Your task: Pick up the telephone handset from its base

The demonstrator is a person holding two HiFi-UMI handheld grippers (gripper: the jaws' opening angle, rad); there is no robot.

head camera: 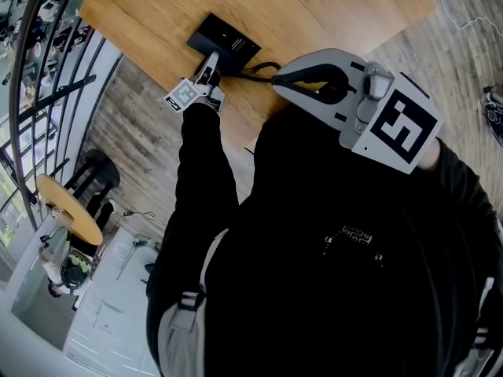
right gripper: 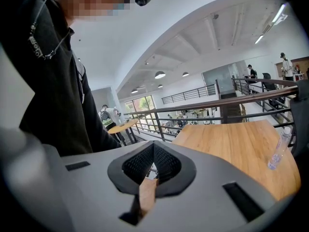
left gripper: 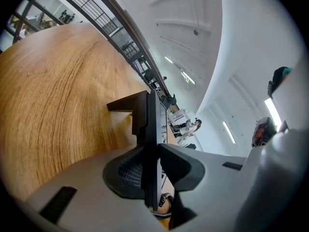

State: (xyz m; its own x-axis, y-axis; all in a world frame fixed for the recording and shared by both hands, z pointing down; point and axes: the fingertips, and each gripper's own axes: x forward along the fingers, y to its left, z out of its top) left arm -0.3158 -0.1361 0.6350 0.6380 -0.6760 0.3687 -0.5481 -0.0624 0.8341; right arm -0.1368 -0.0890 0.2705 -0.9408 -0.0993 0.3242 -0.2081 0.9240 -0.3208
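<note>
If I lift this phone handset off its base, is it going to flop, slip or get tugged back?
The handset looks like rigid black plastic, so probably no flop. Its smooth sides may slip in the left gripper. The coiled cord will likely tug it back toward the base.

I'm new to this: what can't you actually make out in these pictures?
Head view: the phone is too small, and the left gripper covers its near edge, so its two parts can't be told apart.
Left gripper view: the phone sits edge-on between the shut jaws, and which part is held is unclear.
Head view: the person's body hides the table's near side.
</note>
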